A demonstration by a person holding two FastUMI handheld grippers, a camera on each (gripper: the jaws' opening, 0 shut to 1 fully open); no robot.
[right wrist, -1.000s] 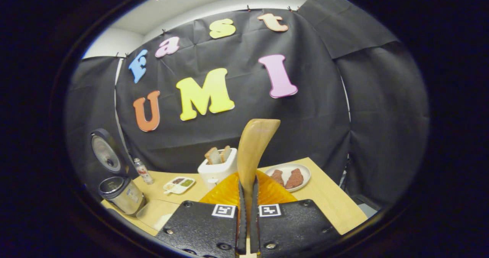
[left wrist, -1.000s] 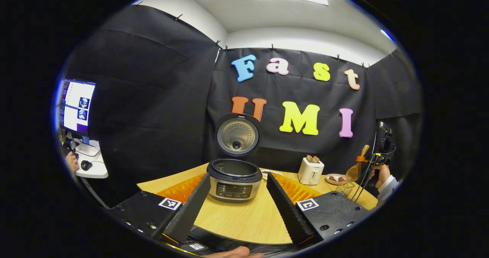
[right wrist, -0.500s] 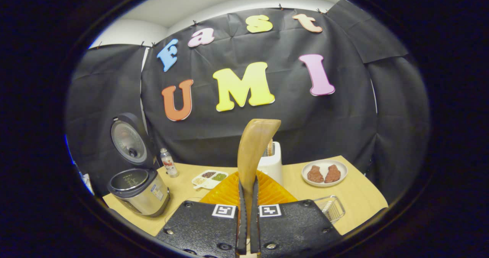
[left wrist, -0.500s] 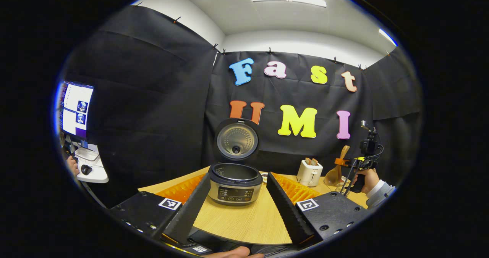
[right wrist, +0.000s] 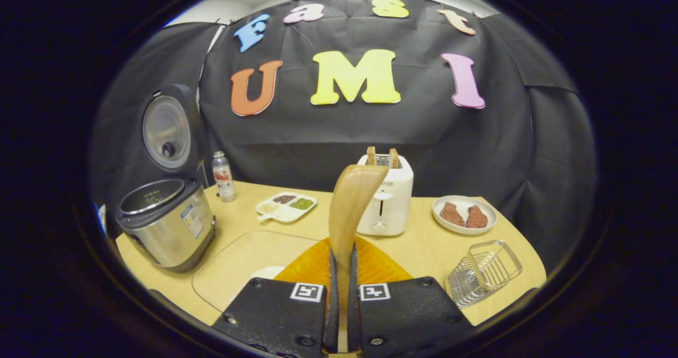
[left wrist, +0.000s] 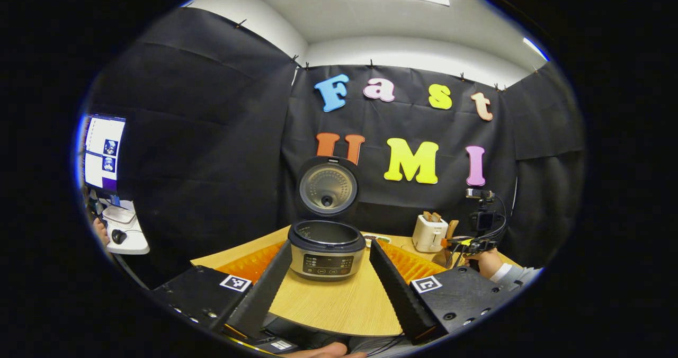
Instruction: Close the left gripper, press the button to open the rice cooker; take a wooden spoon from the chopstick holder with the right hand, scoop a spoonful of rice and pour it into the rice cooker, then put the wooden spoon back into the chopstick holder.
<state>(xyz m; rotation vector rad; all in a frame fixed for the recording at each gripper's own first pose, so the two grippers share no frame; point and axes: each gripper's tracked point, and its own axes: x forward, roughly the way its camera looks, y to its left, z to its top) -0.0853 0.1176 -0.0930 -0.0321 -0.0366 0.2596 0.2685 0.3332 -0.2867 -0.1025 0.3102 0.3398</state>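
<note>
The rice cooker (left wrist: 326, 252) stands on the table with its lid (left wrist: 328, 187) up and its pot bare. My left gripper (left wrist: 329, 245) is open, its fingers framing the cooker from a short distance. My right gripper (right wrist: 343, 257) is shut on the handle of the wooden spoon (right wrist: 347, 209), whose bowl points up and forward. From this side the cooker (right wrist: 164, 223) is at the left. The wire chopstick holder (right wrist: 484, 270) sits at the right. In the left gripper view, a hand (left wrist: 484, 262) holds the right gripper (left wrist: 466, 244) low by the toaster.
A white toaster (right wrist: 386, 199) with bread stands straight ahead of the spoon. A plate of meat (right wrist: 464, 215) is behind the holder. A divided tray (right wrist: 286, 207) and a small bottle (right wrist: 222, 175) sit near the cooker. A pale board (right wrist: 238, 260) lies at the front.
My right gripper has dropped toward the table and tipped down with the spoon still held; the tabletop now shows more. The left gripper has hardly moved.
</note>
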